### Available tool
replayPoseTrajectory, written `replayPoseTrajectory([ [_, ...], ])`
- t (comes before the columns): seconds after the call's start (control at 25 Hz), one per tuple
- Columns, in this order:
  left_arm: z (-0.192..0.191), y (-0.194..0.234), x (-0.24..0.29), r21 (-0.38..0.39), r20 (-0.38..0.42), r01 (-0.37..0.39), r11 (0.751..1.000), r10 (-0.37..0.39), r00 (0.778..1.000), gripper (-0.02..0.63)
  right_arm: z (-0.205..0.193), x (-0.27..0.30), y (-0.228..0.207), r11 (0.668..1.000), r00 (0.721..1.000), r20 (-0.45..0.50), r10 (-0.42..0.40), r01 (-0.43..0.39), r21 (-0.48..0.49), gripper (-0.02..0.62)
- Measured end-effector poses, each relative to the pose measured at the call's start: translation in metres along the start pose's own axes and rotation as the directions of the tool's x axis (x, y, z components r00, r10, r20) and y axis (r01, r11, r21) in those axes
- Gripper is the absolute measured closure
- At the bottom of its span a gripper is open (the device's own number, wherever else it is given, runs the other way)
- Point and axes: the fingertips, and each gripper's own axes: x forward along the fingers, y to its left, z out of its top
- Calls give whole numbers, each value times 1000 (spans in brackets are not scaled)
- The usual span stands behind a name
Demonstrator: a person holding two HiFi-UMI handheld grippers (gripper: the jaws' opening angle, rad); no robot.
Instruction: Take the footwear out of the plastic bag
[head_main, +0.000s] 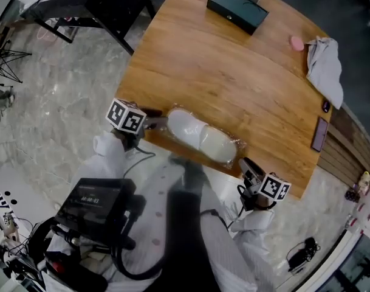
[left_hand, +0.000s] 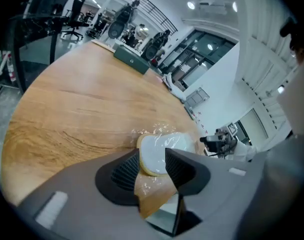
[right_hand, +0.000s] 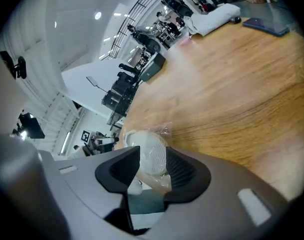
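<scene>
Clear plastic bag (head_main: 228, 152) lay flat on the wooden table (head_main: 233, 72), close to the near edge, with the white footwear (head_main: 188, 128) inside it. We saw two rounded white shapes end to end under the film, so nothing was out of the bag.

Left gripper (head_main: 154, 121) sat at the bag's left end. Its own view showed the jaws spread wide, straddling that end, with the rounded white tip and crinkled plastic in the gap. We read that as open, not clamped.

Right gripper (head_main: 248, 165) sat at the opposite end, right at the table edge. Its jaws were wide apart too, with the ribbed white end of the footwear and some plastic between them, not pinched.

We also logged other things on the table, well apart from the bag:
- dark green box (head_main: 237, 8) at the far end
- grey cloth (head_main: 325, 66) on the right side
- small pink item (head_main: 296, 42) just beside the cloth
- dark phone (head_main: 319, 134) near the right edge
</scene>
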Motion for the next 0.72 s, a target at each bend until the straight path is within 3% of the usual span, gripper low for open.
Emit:
replayPoseTrajectory([
  [0.16,-3,12,20,30,-110,46,998,-42,993,445,1,13,1,1000,996,-90,16,-17,-8,419],
  [0.4,6,12,33,146,-174,68,987,-42,984,446,-10,29,-1,999,986,-160,52,-49,20,429],
  [0.56,0,7,44,183,-243,117,976,-70,967,443,-18,34,-7,998,982,-182,47,-39,46,440],
  [0.72,-6,-1,46,140,-268,170,975,-128,955,436,-26,38,-4,997,975,-210,67,-55,61,448],
])
